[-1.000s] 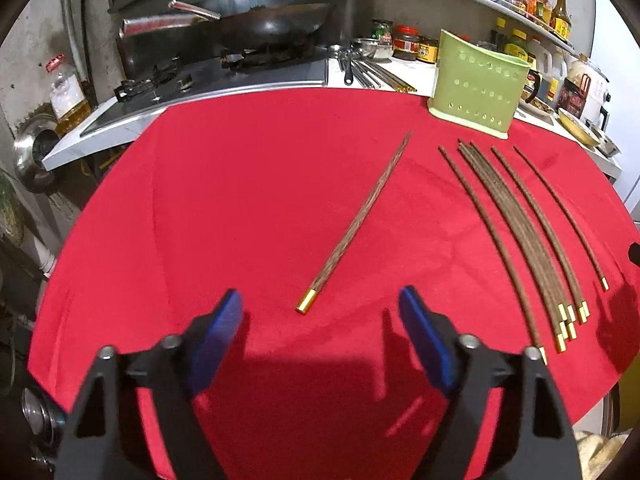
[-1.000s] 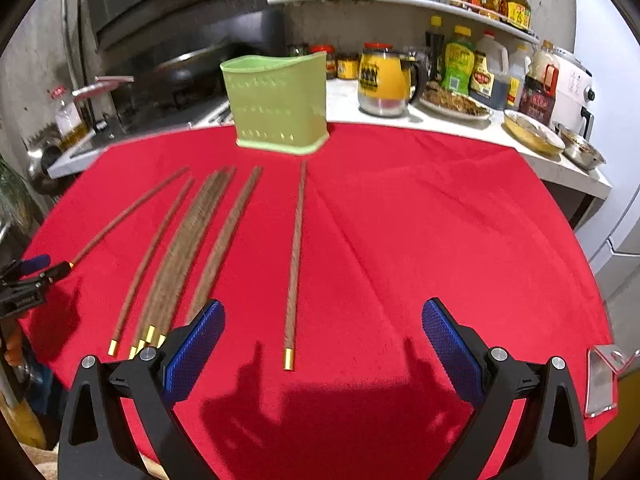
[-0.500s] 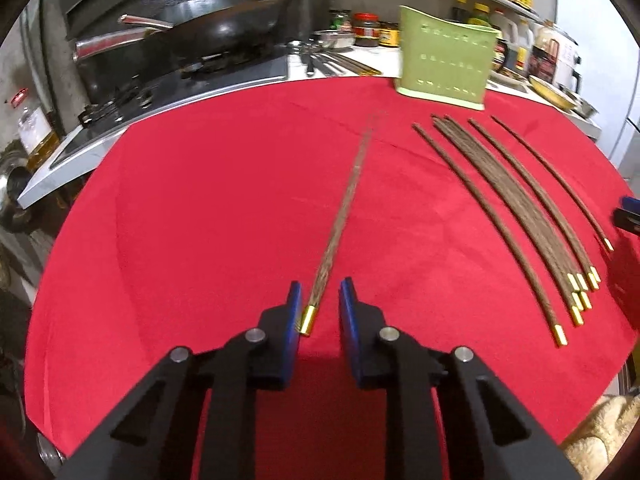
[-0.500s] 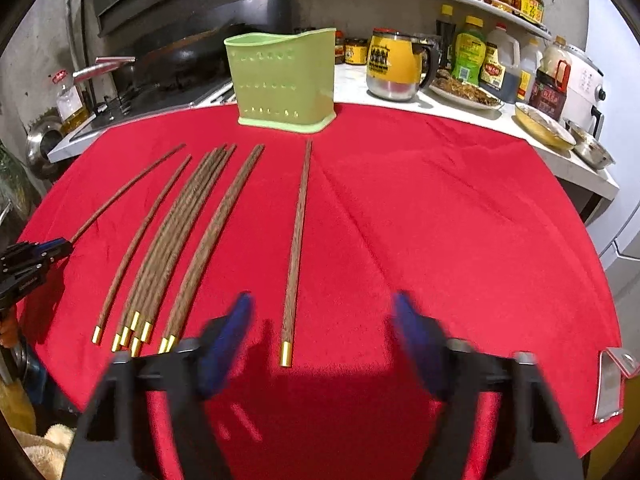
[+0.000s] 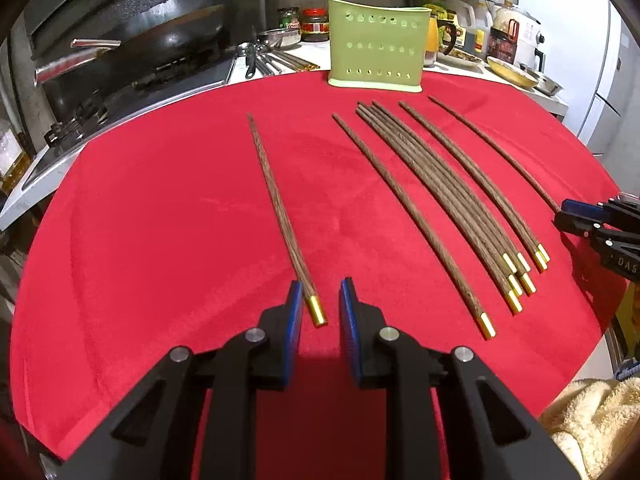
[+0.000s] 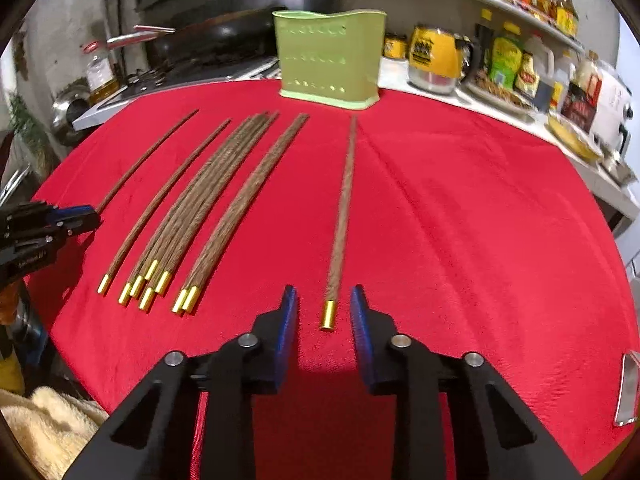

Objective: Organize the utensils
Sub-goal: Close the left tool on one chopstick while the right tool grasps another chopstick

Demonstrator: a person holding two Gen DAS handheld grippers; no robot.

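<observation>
Narrowing from wide, left tongs (image 5: 318, 312) and right tongs (image 6: 323, 312) each bracket one gold-capped wooden chopstick (image 5: 280, 216), neither gripped; pickup looks imminent.

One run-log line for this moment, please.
left gripper: jaws just closing around leftmost chopstick, not gripped | right gripper: jaws just closing around rightmost chopstick, not gripped

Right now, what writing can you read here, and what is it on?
"DAS", cut off by the picture's edge: on the black body of the right gripper.
Lettering on the left gripper: too blurred to read.
Print on the yellow mug and the bottle labels: too blurred to read.
Both grippers' jaws have just been closing, with a chopstick lying between each pair, not yet gripped.
</observation>
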